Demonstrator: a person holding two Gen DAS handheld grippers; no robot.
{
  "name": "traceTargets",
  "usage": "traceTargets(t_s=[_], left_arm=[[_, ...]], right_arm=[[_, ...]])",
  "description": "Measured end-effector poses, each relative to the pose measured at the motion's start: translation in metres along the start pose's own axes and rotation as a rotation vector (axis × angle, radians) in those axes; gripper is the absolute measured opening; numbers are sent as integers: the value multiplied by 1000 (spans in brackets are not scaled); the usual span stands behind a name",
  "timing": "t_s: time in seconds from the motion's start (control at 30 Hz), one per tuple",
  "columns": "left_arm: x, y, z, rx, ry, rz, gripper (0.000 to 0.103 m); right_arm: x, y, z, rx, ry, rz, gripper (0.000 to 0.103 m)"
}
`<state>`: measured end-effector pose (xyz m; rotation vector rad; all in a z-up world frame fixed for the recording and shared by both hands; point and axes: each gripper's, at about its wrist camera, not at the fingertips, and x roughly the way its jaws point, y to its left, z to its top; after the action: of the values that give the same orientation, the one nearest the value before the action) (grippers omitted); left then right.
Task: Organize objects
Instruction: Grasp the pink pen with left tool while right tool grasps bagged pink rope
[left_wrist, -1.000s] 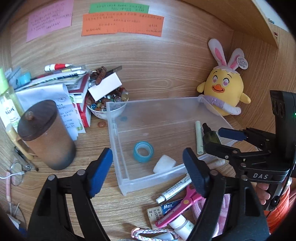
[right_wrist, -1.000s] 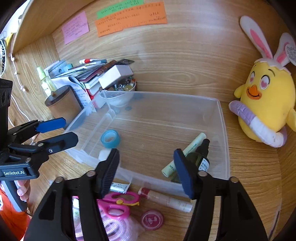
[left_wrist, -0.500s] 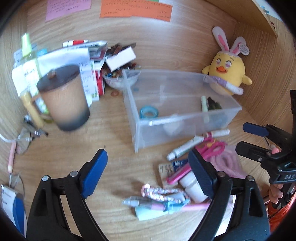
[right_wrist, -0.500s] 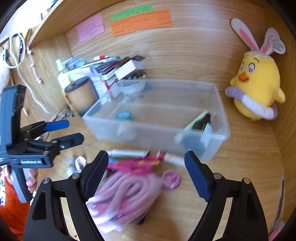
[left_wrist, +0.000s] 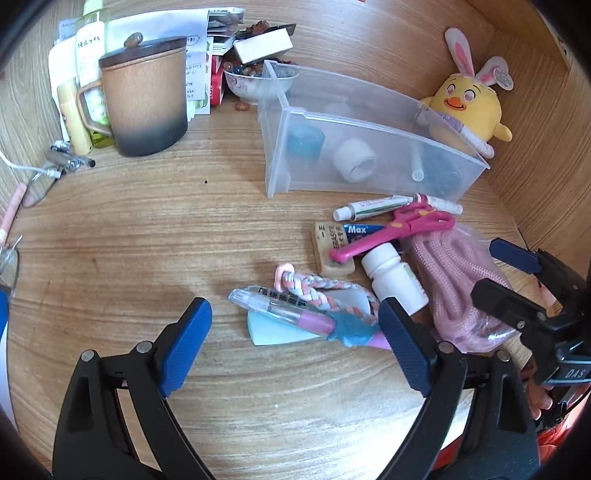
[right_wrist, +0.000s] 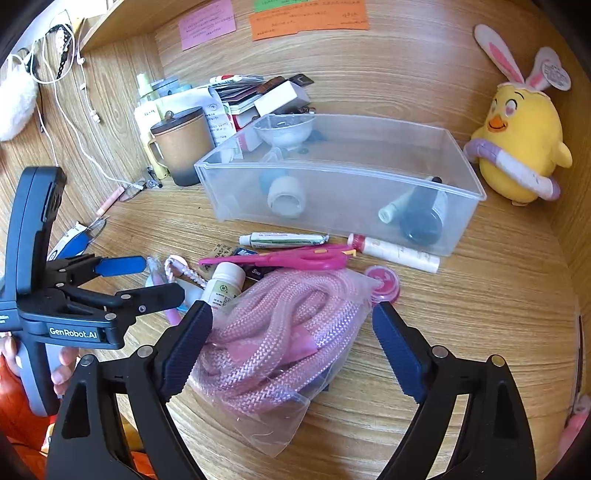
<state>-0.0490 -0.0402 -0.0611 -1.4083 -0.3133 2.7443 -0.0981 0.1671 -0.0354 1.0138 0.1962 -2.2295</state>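
Both grippers hang over the loose pile in front of the bin. The right gripper is released, its jaws having just spread wider, and the bagged pink rope lies between them on the desk; no pad presses on it yet. The left gripper is also released, its jaws having just opened further, straddling a pen and a braided band that lie on a blue card, none of them gripped.

The bin, open at the top, already holds a blue tape roll, a white roll, a tube and a dark bottle. In front of the bin, closest to its wall, lie a toothpaste tube and a second tube; a little further out lie pink scissors, a white bottle, an eraser and a small pink pot.

Risks from here, as a judgement: the rope's bag is slack and slippery, so a pinch could catch only plastic and let the rope sag or slide out on the lift. The rope touches the scissors and the white bottle, so dragging it could knock the bottle over or pull the scissors along. The two grippers are close, and the left could bump the right while reaching. The pen is thin and round and may roll away from closing jaws.
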Motion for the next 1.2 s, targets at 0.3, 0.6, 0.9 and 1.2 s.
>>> traceTargets(t_s=[0.3, 0.6, 0.9, 1.2], left_arm=[[-8, 9, -19, 8, -12, 69, 92], [-27, 8, -27, 36, -8, 52, 92], [-28, -12, -45, 209, 40, 13, 93], [-13, -25, -40, 410, 17, 74, 93]], right_arm=[[-10, -23, -10, 27, 12, -6, 93], [-23, -38, -14, 33, 15, -71, 93], [-23, -26, -5, 22, 2, -39, 94], [4, -5, -8, -49, 76, -52, 94]])
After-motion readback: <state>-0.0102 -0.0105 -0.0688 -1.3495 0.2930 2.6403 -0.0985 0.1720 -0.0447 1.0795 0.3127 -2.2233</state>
